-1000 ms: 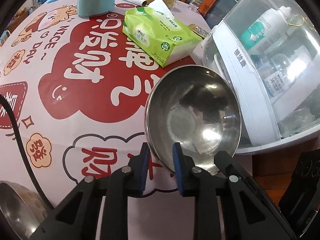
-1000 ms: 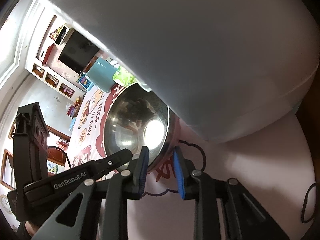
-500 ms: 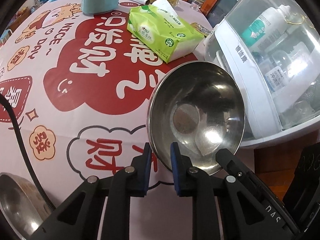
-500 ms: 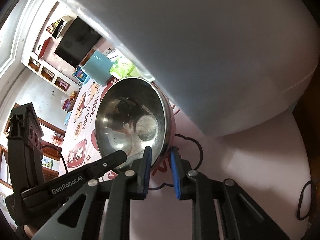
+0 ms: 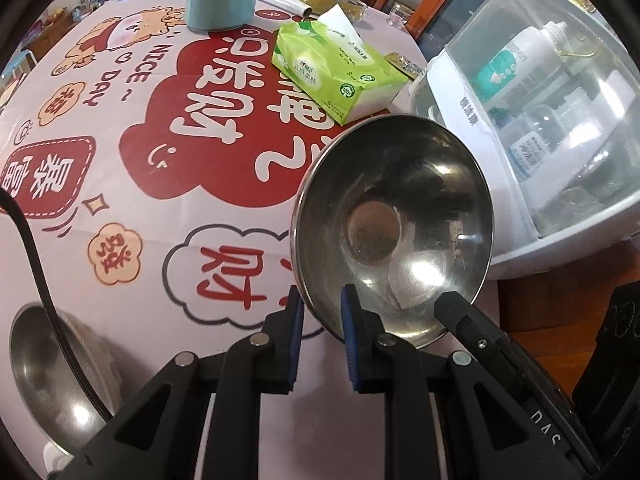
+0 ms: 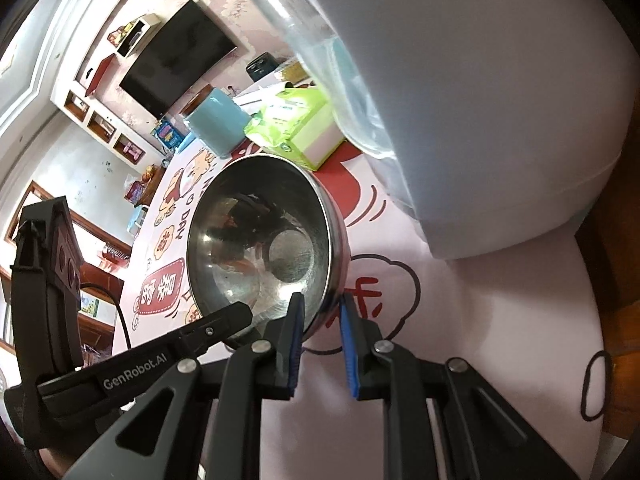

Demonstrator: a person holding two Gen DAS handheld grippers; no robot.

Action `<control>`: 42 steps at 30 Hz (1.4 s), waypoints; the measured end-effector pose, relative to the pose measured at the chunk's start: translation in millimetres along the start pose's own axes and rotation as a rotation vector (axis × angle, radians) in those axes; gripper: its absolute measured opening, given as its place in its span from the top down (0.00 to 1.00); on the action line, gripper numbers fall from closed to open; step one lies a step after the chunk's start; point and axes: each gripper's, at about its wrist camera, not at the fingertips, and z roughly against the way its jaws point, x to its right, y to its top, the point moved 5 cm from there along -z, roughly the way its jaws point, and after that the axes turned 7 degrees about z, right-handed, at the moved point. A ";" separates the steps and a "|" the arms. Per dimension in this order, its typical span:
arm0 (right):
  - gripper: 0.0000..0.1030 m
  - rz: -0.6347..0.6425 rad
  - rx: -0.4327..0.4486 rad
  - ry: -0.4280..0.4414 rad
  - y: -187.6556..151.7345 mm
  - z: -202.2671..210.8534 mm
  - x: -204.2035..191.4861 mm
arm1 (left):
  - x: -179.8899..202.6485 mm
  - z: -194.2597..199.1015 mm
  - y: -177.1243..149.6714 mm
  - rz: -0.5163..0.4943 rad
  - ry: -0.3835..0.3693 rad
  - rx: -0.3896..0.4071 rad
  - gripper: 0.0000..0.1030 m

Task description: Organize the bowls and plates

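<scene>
Both the left gripper and right gripper are pinching the near rim of an empty shiny round steel bowl, tilted above the pink-and-red printed tablecloth beside a white dome-lidded cabinet sheltering bottles. Only the left view is showing a second steel bowl; the right is showing a wall-mounted television.
</scene>
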 end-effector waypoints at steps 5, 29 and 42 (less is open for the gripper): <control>0.83 0.016 -0.019 -0.003 -8.2 6.8 -6.6 | 1.5 15.0 -13.5 -0.016 0.005 -0.002 0.84; 0.85 0.087 -0.107 0.023 -95.4 84.9 -28.9 | -3.3 80.9 -122.9 -0.088 0.023 -0.079 0.84; 0.86 0.203 -0.190 0.010 -134.6 127.1 -36.4 | 4.2 111.8 -181.5 -0.128 0.000 -0.115 0.84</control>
